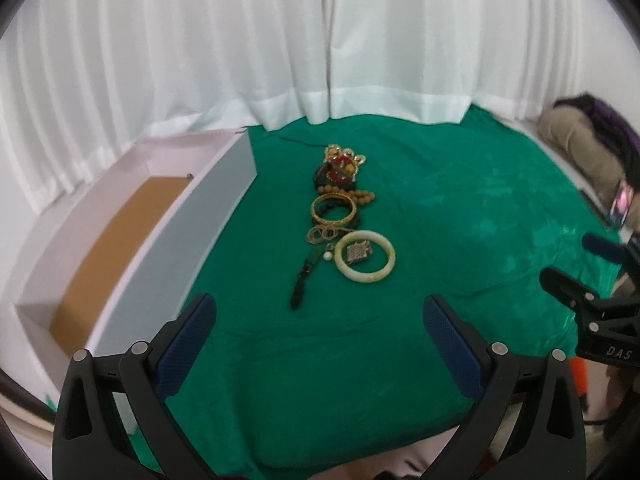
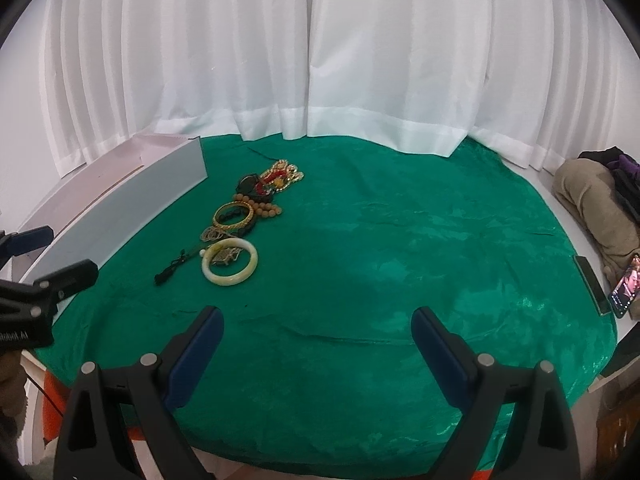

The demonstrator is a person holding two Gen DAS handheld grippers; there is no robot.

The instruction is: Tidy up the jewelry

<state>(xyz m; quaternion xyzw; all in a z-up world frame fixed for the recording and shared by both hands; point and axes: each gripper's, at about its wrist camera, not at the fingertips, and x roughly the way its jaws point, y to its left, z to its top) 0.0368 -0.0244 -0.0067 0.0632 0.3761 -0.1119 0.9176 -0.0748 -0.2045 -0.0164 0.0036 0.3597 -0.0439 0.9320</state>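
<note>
Green cloth point(image 1: 440, 208) covered the table, and the jewelry lay on it in a short line. I saw a pale bangle point(image 1: 365, 256) nearest me, with a small silver charm point(image 1: 359, 252) inside its ring. A gold bangle point(image 1: 334, 209) sat just behind it, then beads and chains in a pile point(image 1: 340, 168). A white box point(image 1: 132, 236) stood open to the left. My left gripper point(image 1: 320, 316) and right gripper point(image 2: 318, 328) both hung above the cloth with jaws wide apart, holding nothing.
</note>
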